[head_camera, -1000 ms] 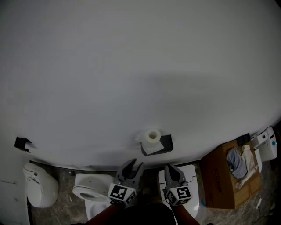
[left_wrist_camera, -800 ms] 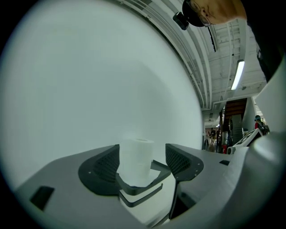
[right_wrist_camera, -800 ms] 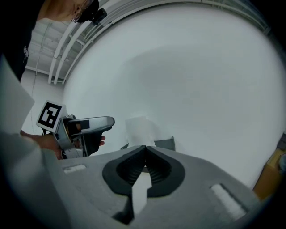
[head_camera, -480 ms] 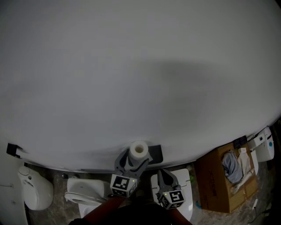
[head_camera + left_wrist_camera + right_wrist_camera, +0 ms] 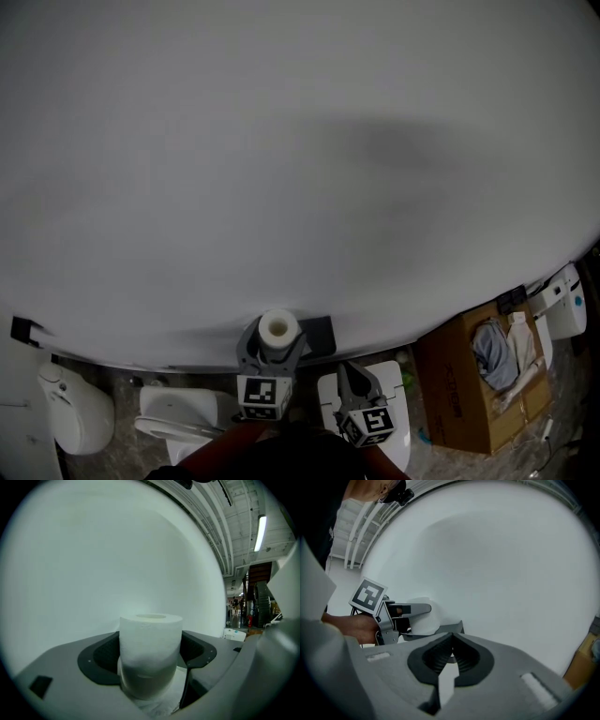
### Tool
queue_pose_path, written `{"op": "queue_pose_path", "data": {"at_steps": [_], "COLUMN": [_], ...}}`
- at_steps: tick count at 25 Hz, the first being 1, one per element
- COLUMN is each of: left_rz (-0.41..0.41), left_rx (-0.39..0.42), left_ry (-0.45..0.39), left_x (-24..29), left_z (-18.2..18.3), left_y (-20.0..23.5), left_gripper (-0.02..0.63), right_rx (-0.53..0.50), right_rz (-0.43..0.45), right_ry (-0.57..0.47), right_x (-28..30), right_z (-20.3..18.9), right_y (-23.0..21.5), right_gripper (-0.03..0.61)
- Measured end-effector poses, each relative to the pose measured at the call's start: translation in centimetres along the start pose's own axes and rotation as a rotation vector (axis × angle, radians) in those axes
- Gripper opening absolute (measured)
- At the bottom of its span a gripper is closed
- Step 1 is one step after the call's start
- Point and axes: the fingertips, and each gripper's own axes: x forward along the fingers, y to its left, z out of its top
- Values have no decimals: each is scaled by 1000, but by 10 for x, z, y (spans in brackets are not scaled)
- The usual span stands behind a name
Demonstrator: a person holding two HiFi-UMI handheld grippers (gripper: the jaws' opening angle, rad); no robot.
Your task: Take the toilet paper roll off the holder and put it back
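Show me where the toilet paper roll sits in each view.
Head view: toilet paper roll low centre, between the fingers of the left gripper, whose jaws have just been opening.
Left gripper view: bottom centre, between the fingers.
Right gripper view: left of centre, behind the left gripper.
Shared landmark: the white wall behind it.

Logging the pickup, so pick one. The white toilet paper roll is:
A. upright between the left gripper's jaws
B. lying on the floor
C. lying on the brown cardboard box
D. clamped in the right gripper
A: in the left gripper view the white toilet paper roll stands upright between the jaws of the left gripper, which have just been opening and now sit either side of it.
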Motion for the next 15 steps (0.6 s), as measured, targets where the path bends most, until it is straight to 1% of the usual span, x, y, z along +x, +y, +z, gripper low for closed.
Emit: {"op": "queue_pose_path", "data": {"at_steps": [2,7,10,13,15], "left_rz": [2,-30,-27,-23,-20], "left_rx": [-7,-14,-4,12,-6], "left_ry": [-14,-44,-70,-107,-130], "left_x": [0,-13,-29,-55,-79], "left_z": [0,3,21,46,59], "left_y": [0,-1,3,6,9], "left_gripper": [364,364,364,364,364], "right_rx": [2,-8,-20,-27,-38], "right_rz": [3,19,28,54,73], "right_ry": [4,-3,-8,-17,-36], "right_x": [1,1,0,-9,-19], "right_z": [-2,2,-1,3,9], "right_y": [-3,3,12,33,51], "right_gripper": [-2,-1,-1,-1,0]}}
